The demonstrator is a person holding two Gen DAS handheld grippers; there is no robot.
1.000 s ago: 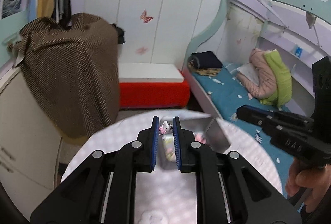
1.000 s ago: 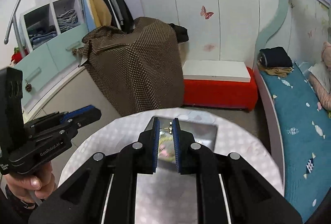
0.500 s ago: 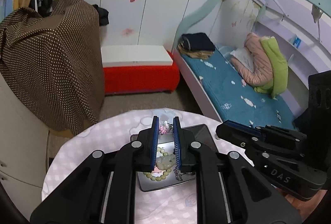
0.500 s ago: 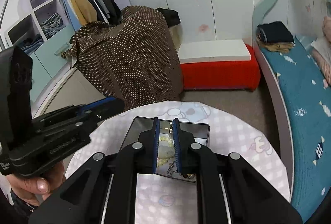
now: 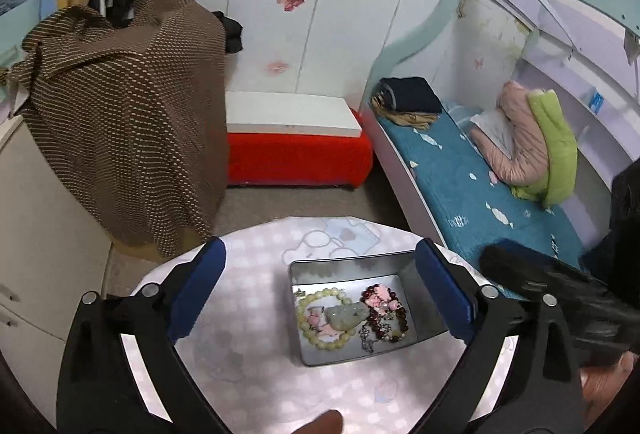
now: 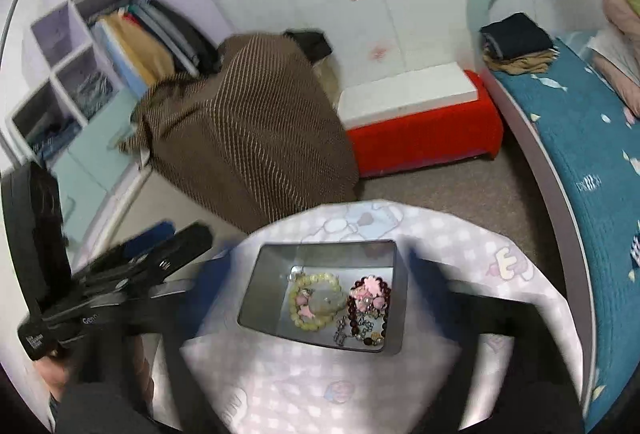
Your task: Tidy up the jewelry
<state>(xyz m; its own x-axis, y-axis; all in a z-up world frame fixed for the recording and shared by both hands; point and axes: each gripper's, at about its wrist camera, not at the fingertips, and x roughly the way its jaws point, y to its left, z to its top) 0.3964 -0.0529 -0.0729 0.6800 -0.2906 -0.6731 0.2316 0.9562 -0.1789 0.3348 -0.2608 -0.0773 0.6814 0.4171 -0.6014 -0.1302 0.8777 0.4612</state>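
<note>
both grippers (image 5: 320,298) now wide apart

Metal tin (image 6: 256,290) w/ beaded bracelets (image 6: 316,300) sits on checked surface (image 6: 360,386); right gripper (image 6: 320,274) fingers blurred, spread wide.

Little can be read. In the right wrist view, the left gripper (image 6: 168,246) has white lettering on its black body that starts "Gen"; the rest is blurred. The tablecloth (image 6: 460,250) shows a pale letter "E". White marks on the blue bed cover (image 5: 460,222) are unreadable.
</note>
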